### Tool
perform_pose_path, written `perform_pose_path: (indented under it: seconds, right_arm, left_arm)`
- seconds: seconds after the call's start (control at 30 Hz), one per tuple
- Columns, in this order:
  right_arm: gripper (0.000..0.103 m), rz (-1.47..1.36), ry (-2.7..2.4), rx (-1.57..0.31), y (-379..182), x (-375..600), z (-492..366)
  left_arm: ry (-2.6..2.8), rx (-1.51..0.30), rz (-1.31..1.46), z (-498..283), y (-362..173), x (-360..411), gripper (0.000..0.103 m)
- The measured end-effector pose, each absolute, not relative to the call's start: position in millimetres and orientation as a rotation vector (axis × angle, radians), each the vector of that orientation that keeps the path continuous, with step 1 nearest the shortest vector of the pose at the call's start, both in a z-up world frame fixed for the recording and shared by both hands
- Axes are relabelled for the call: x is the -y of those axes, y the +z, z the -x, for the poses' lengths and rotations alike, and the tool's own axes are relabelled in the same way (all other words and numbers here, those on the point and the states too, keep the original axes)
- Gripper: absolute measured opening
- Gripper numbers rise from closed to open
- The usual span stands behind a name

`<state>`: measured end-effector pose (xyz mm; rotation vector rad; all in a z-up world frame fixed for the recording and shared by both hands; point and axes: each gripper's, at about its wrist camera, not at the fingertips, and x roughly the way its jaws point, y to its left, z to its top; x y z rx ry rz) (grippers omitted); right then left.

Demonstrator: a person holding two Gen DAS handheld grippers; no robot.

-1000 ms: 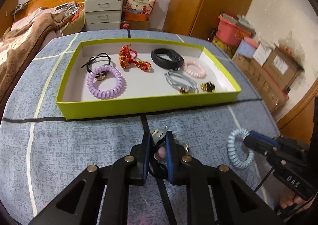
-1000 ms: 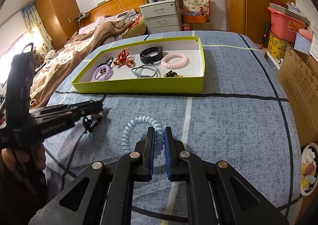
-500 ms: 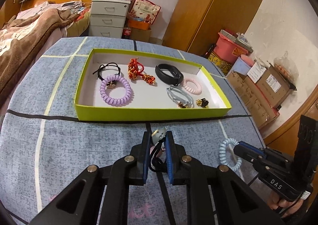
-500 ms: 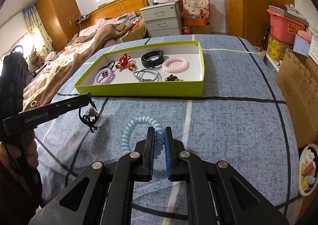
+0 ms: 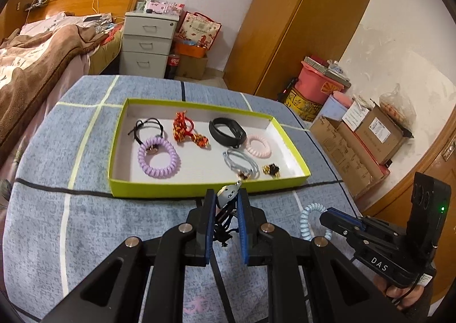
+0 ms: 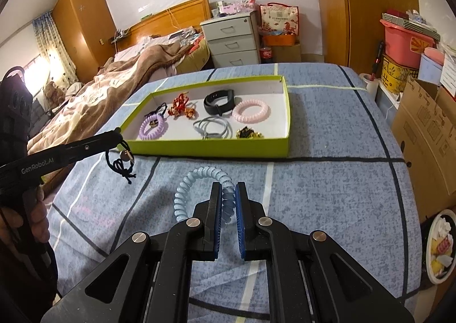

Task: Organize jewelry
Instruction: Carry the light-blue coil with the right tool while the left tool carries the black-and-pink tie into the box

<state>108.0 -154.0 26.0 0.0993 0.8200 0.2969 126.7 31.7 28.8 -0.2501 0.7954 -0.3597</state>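
Left gripper [image 5: 225, 203] clamps black cord charm [image 5: 227, 194].

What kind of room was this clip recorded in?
Most likely a home bedroom: an unmade bed with a wooden headboard, a white drawer unit beside it, and a wooden wardrobe in the corner.

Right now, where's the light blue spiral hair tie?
The light blue spiral hair tie is clamped in the right gripper, held above the blue bedspread on the near side of the green tray, not in it.
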Motion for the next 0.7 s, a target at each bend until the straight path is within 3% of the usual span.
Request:
perform_pose_path:
  seconds: [0.7]
  right_arm:
    - [0.010, -0.093, 0.196, -0.792, 43.9, 161.3, -201.2]
  left_arm:
    - [-0.339, -0.797, 0.262, -181.4, 30.9, -36.1, 0.015]
